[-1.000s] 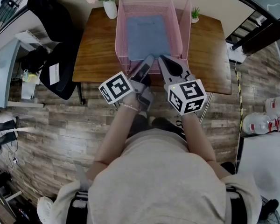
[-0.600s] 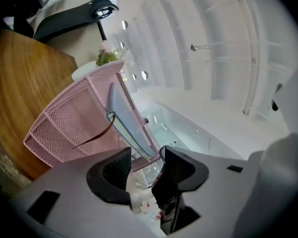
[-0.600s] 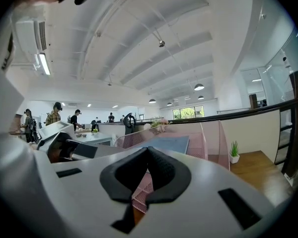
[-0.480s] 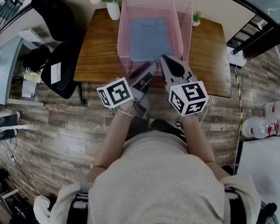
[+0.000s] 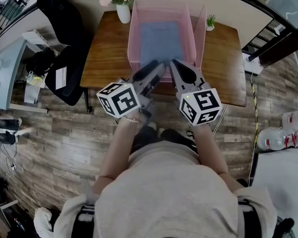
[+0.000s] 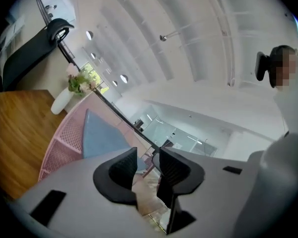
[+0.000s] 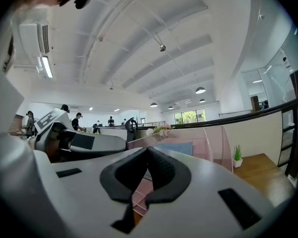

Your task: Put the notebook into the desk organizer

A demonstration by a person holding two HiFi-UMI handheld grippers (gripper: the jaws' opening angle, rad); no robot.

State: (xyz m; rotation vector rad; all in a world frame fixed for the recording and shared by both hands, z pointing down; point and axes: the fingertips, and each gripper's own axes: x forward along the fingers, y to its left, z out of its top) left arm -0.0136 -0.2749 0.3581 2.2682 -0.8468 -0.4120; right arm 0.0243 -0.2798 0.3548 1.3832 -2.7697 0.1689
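The blue notebook (image 5: pixel 160 41) lies flat inside the pink mesh desk organizer (image 5: pixel 134 43) on the wooden table. Both grippers hover at the organizer's near edge, raised off the table. My left gripper (image 5: pixel 157 67) has a narrow gap between its pads; its jaws are closing with nothing between them. In the left gripper view the notebook (image 6: pixel 102 135) and the organizer (image 6: pixel 59 145) lie beyond the left gripper (image 6: pixel 148 160). My right gripper (image 5: pixel 175 65) is shut and empty; in the right gripper view its pads meet at the tips of the right gripper (image 7: pixel 148 152), with the notebook (image 7: pixel 178 148) behind.
A white vase of flowers (image 5: pixel 122 6) stands at the table's back left, a small potted plant (image 5: pixel 210 21) at the back right. A black office chair (image 5: pixel 64 68) is left of the table (image 5: pixel 107 53). Water bottles (image 5: pixel 283 130) lie on the floor at the right.
The left gripper's marker cube has drifted left and slightly toward me, and its jaws opened wider and then narrowed. The right gripper barely moved. The notebook stays in the organizer.
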